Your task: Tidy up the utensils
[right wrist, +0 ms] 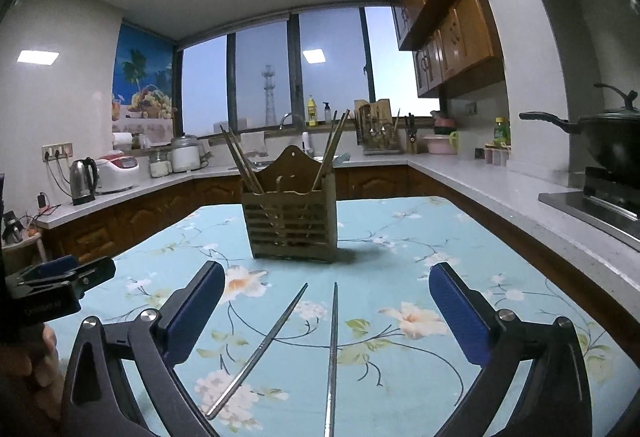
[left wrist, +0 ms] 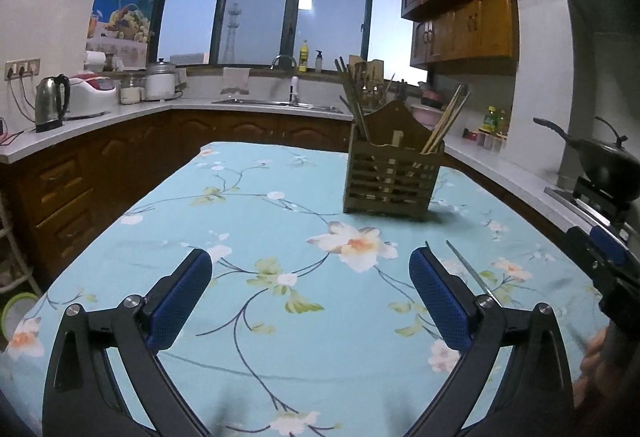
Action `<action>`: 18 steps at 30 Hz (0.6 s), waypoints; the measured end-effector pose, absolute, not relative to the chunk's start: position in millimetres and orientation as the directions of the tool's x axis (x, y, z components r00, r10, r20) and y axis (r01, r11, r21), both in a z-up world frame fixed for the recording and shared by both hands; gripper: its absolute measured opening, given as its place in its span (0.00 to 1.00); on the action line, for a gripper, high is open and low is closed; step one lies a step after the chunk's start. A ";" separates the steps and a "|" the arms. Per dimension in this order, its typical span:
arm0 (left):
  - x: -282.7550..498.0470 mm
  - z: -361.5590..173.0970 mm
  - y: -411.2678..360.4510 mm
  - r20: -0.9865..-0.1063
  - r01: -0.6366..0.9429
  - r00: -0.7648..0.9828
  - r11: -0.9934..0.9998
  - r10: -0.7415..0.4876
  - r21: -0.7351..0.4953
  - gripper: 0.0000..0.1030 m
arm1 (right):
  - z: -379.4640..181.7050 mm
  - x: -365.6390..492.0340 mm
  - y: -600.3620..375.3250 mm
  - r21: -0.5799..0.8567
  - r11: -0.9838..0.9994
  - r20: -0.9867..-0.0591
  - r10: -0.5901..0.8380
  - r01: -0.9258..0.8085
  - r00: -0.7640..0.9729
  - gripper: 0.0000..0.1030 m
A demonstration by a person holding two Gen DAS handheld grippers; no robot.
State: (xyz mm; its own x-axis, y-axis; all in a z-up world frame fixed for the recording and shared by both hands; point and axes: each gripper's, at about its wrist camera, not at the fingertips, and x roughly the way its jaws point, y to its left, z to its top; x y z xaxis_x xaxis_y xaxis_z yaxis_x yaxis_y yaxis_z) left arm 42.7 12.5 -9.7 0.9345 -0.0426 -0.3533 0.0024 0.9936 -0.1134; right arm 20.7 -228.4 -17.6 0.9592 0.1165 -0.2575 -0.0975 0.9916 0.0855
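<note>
A brown slatted wooden utensil holder (left wrist: 394,173) stands upright on the floral blue tablecloth (left wrist: 260,221), with wooden chopsticks (left wrist: 446,123) leaning in its outer compartments. It also shows in the right wrist view (right wrist: 292,221). Two metal chopsticks lie on the cloth in front of it: one slanted (right wrist: 260,349), one nearly straight (right wrist: 332,357), both between my right gripper's fingers. My right gripper (right wrist: 328,301) is open and empty above them. My left gripper (left wrist: 310,285) is open and empty over bare cloth, left of a metal chopstick (left wrist: 468,269). The right gripper shows at the left wrist view's right edge (left wrist: 600,257).
Kitchen counters (left wrist: 120,117) wrap around the table, with a kettle (left wrist: 50,103), a rice cooker (left wrist: 90,91) and a sink (left wrist: 280,102). A black wok (right wrist: 600,141) sits on the stove at the right. The left gripper shows at the left edge (right wrist: 60,277).
</note>
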 end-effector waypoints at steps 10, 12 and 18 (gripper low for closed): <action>40.6 -12.5 11.3 -0.351 -0.004 0.936 0.995 -0.031 -0.097 0.98 | -21.0 18.2 -225.1 0.068 0.990 -0.263 0.134 -0.120 0.955 1.00; 40.7 -12.5 11.4 -0.352 -0.005 0.936 0.995 -0.030 -0.098 0.98 | -21.8 19.1 -224.8 0.067 0.991 -0.269 0.132 -0.119 0.954 1.00; 40.2 -12.2 11.6 -0.352 -0.004 0.935 0.995 -0.031 -0.098 0.98 | -22.9 18.5 -222.9 0.068 0.990 -0.265 0.139 -0.125 0.954 1.00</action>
